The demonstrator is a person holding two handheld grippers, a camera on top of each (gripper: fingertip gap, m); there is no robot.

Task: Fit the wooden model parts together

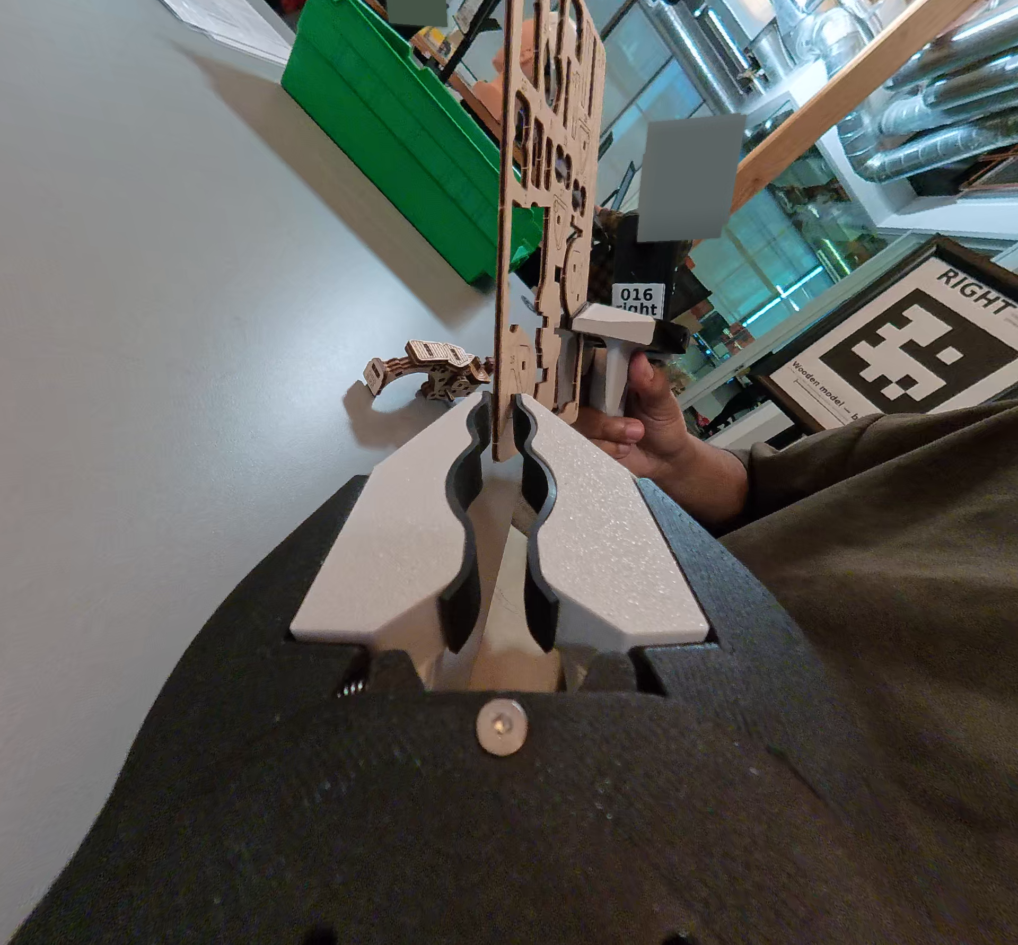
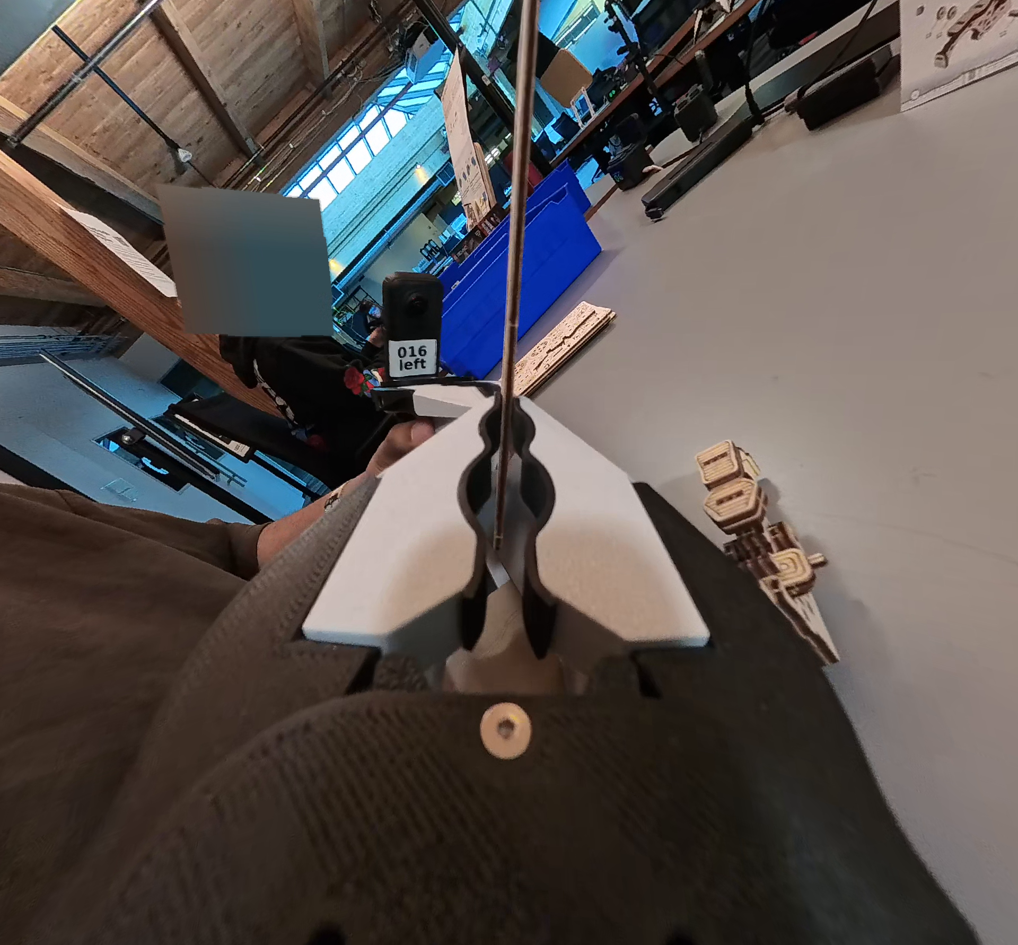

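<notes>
We see the left gripper (image 1: 502, 411) pinching the lower edge of the laser-cut wooden sheet (image 1: 551, 158), held upright above the grey table (image 1: 165, 312). The right gripper (image 2: 505, 422) clamps the same sheet (image 2: 520, 147) edge-on. The half-built wooden model (image 1: 429, 376) lies on the table beside the sheet, the green bin (image 1: 396, 130) behind it. Each gripper carries a small white printed label; a framed marker board (image 1: 903, 345) with printing stands right of the sheet.

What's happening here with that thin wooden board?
A person holds two hand-held tongs. The left tongs and right tongs both clamp the thin laser-cut wooden parts sheet, held upright above the grey table. A small, partly assembled wooden model lies on the table, untouched.
</notes>
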